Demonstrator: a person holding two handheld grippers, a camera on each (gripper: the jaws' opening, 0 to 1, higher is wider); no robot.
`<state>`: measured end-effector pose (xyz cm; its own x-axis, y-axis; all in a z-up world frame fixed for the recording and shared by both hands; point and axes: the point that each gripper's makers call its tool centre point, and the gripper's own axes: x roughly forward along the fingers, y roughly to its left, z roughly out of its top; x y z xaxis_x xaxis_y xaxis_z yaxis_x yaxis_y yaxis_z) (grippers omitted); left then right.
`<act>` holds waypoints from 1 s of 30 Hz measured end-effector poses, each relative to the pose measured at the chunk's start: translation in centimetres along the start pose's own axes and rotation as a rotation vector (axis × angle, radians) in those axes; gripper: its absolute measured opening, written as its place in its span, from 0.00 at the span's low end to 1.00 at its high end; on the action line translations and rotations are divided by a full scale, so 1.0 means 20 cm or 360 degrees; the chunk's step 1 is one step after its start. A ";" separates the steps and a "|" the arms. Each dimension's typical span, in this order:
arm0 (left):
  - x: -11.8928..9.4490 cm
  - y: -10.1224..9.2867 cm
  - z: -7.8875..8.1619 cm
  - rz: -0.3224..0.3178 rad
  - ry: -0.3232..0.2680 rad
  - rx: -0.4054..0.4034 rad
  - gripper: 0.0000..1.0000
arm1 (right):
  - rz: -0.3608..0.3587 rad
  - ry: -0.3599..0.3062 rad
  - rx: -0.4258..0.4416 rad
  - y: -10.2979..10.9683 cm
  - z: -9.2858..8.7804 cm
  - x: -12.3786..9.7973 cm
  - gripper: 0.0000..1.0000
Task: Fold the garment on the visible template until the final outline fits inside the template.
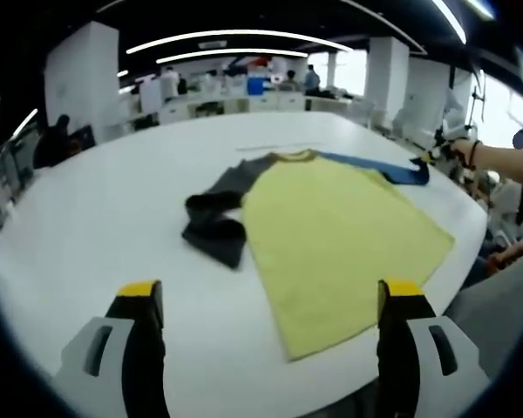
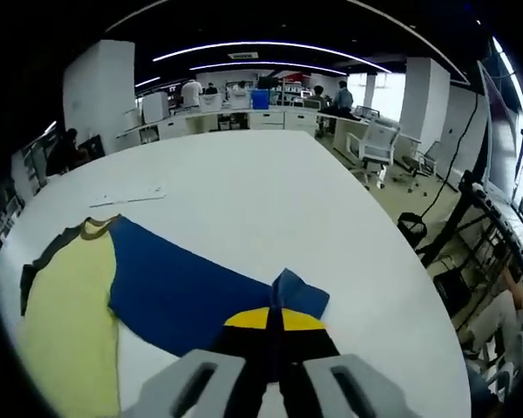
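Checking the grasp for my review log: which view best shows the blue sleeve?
The right gripper view: the blue sleeve spreads out from the collar to its cuff, pinched in the right tongs. The left gripper view shows the sleeve only as a thin far strip beyond the yellow shirt body.

The left gripper (image 1: 270, 300) hovers with its yellow-tipped jaws spread wide and nothing between them, near the hem end of the shirt (image 1: 331, 235). The right gripper (image 2: 273, 320) has its jaws pressed together on the shirt's blue sleeve (image 2: 200, 292), at the cuff. In the left gripper view, the person's right forearm (image 1: 506, 161) reaches toward that sleeve end.
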<state>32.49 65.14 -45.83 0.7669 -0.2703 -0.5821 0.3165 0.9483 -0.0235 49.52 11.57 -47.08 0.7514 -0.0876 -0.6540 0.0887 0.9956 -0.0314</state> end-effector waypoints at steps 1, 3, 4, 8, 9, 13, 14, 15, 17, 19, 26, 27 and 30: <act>0.00 0.00 0.00 -0.0001 -0.0003 -0.0003 0.99 | 0.0017 -0.0002 -0.0017 0.03 0.02 0.01 0.00; 0.00 0.00 0.00 -0.0010 -0.0007 -0.0008 0.99 | 0.0045 -0.0013 -0.0030 0.07 0.04 0.03 0.00; 0.01 0.00 0.00 -0.0015 -0.0003 -0.0013 0.99 | 0.0057 -0.0017 -0.0037 0.08 0.05 0.03 0.00; 0.01 0.00 -0.01 -0.0022 0.0004 -0.0010 0.99 | 0.0107 -0.0035 -0.0070 0.16 0.10 0.05 0.00; 0.01 0.00 -0.01 -0.0023 0.0004 -0.0010 0.99 | 0.0122 -0.0044 -0.0088 0.19 0.12 0.05 0.00; 0.01 0.00 -0.02 -0.0024 0.0005 -0.0007 0.99 | 0.0158 -0.0061 -0.0137 0.26 0.16 0.06 0.00; 0.01 0.00 -0.02 -0.0023 0.0005 -0.0006 0.99 | 0.0175 -0.0057 -0.0151 0.28 0.17 0.07 0.00; 0.01 0.00 -0.02 -0.0023 0.0005 -0.0006 0.99 | 0.0184 -0.0052 -0.0160 0.29 0.17 0.07 0.00; 0.01 0.00 -0.02 -0.0023 0.0005 -0.0007 0.99 | 0.0204 -0.0051 -0.0174 0.33 0.18 0.07 0.00; 0.01 0.01 -0.02 -0.0022 0.0009 -0.0006 0.99 | 0.0228 -0.0056 -0.0181 0.37 0.19 0.08 0.00; 0.02 0.00 -0.03 -0.0037 0.0023 -0.0008 0.99 | 0.0282 -0.0070 -0.0202 0.49 0.22 0.09 0.00; 0.02 -0.01 -0.03 -0.0040 0.0025 -0.0006 0.99 | 0.0295 -0.0076 -0.0199 0.51 0.23 0.09 0.00; 0.03 -0.01 -0.02 -0.0050 0.0025 0.0005 0.99 | 0.0319 -0.0083 -0.0203 0.57 0.24 0.10 0.00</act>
<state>32.53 64.81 -46.53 0.7476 -0.2970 -0.5940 0.3417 0.9390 -0.0393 55.16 22.65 -45.07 0.7788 0.1141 -0.6168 -0.1468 0.9892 -0.0024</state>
